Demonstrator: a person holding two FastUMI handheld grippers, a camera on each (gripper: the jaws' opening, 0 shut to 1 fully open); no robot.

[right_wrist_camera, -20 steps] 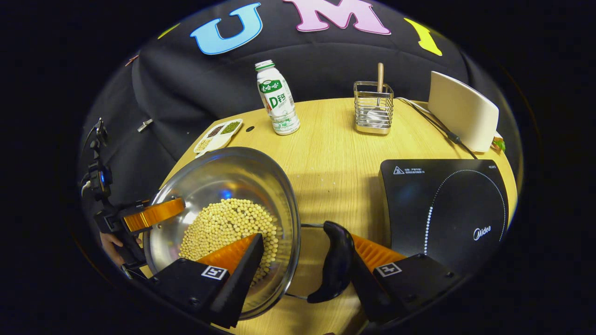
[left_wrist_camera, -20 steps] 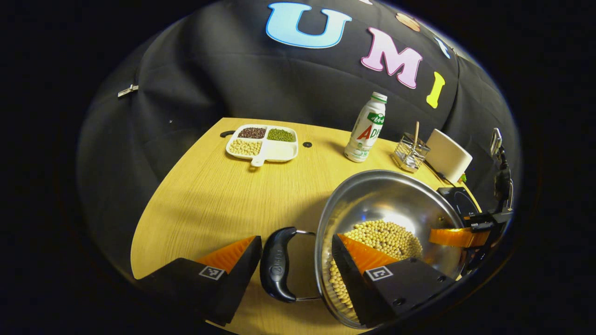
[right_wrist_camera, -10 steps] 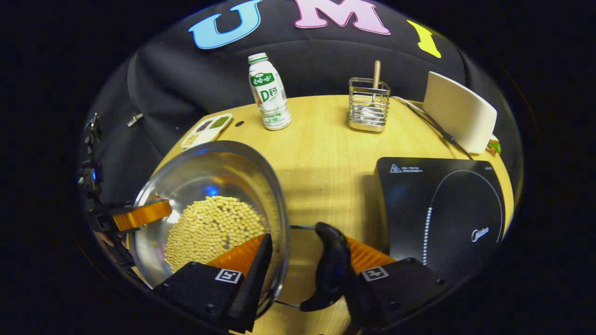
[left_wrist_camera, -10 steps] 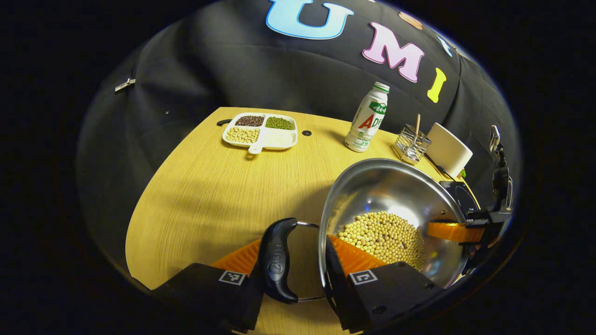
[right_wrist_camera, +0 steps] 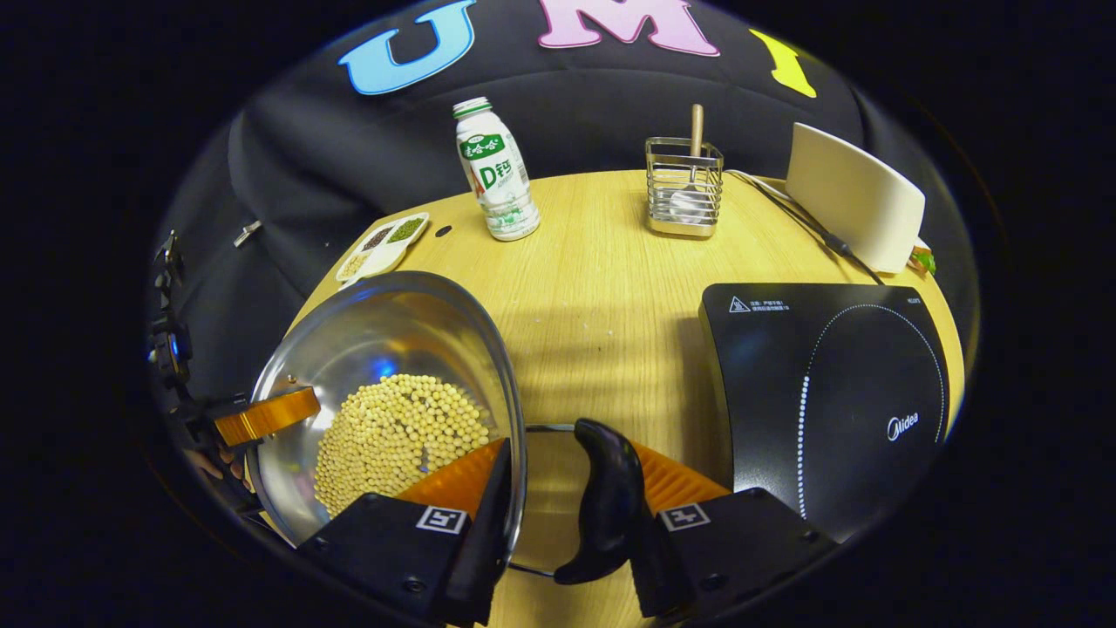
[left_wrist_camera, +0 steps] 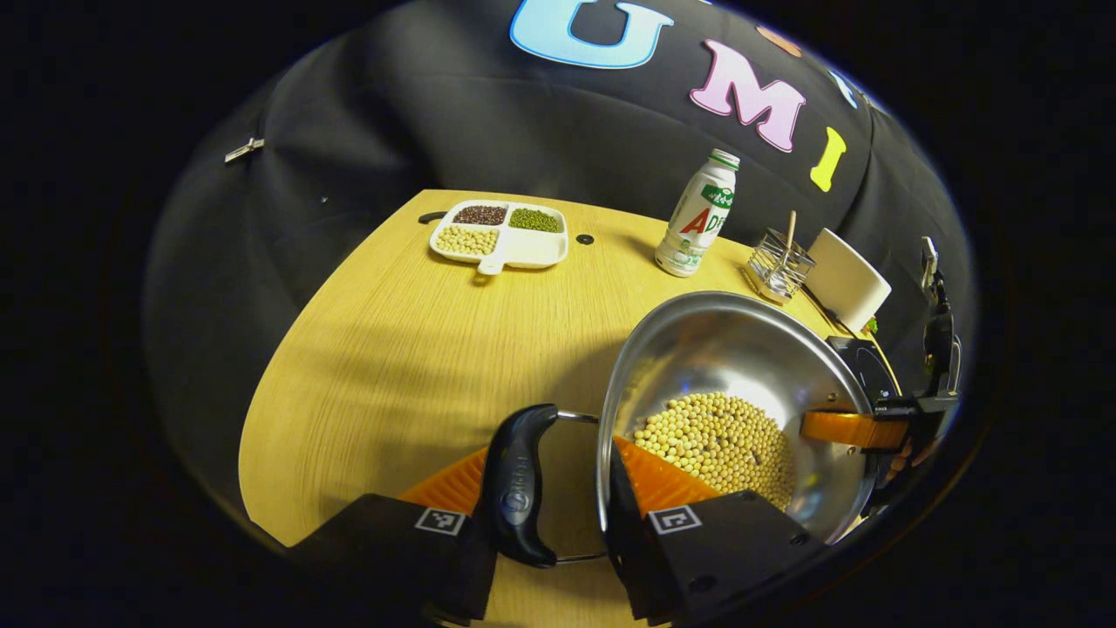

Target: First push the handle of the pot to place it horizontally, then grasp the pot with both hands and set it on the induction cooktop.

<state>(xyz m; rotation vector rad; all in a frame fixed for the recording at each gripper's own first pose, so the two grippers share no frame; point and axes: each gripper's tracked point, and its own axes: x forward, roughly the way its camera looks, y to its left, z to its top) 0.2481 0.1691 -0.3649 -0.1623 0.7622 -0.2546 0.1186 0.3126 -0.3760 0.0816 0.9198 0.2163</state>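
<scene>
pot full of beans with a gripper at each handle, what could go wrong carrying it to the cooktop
1. The left gripper and right gripper each pinch a handle against the pot rim; uneven lifting could tilt it and spill the soybeans.
2. The black handle hangs on thin wire, so it might pivot or slip.
3. The induction cooktop lies right, so its edge could catch the pot's base.
</scene>
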